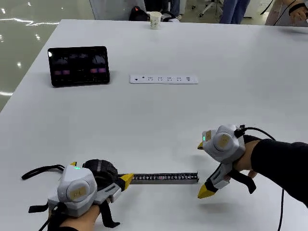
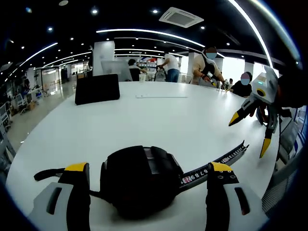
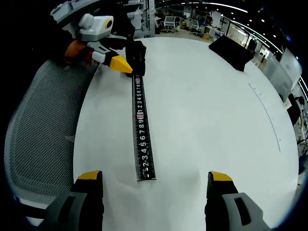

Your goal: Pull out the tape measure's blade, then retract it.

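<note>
The left gripper's (image 2: 149, 167) jaws stood spread on either side of the black tape measure (image 2: 139, 180) on the white desk (image 1: 159, 120), not pressing it. Its blade (image 1: 163, 178) lay pulled out rightward, with its end lying free near the right gripper's (image 3: 155, 175) spread jaws. The contents of the far paper cup (image 1: 155, 19) could not be seen.

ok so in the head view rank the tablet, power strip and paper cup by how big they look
1. tablet, largest by area
2. power strip, a bit longer but far thinner
3. paper cup, smallest, though farthest from the camera, so partly distance
</note>
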Demonstrator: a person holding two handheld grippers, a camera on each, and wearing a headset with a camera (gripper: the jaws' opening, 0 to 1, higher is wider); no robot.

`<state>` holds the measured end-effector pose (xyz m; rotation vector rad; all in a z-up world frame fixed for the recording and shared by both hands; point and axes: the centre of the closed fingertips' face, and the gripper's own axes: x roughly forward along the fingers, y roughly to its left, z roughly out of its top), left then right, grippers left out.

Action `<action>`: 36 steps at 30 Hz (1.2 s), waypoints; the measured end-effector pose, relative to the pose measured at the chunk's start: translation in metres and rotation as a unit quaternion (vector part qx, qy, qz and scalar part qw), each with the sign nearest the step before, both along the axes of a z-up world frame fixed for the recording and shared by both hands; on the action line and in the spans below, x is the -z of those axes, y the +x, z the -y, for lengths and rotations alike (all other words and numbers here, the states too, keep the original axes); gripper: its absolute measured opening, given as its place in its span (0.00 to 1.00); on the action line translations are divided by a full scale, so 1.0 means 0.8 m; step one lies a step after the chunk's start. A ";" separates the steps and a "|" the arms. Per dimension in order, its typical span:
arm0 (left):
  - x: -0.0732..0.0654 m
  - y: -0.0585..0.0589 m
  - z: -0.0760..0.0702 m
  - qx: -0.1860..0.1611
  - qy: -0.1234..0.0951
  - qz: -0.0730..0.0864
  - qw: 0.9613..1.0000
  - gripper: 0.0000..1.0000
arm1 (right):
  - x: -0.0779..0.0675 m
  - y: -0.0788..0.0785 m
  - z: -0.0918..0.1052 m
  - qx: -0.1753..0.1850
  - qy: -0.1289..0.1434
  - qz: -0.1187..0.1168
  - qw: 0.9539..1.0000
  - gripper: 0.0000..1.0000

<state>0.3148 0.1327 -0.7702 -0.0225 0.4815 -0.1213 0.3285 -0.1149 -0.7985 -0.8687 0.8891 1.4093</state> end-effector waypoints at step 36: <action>-0.002 0.001 -0.011 -0.027 -0.018 0.011 0.999 0.99 | 0.015 -0.010 0.001 -0.035 -0.032 0.013 0.999 0.15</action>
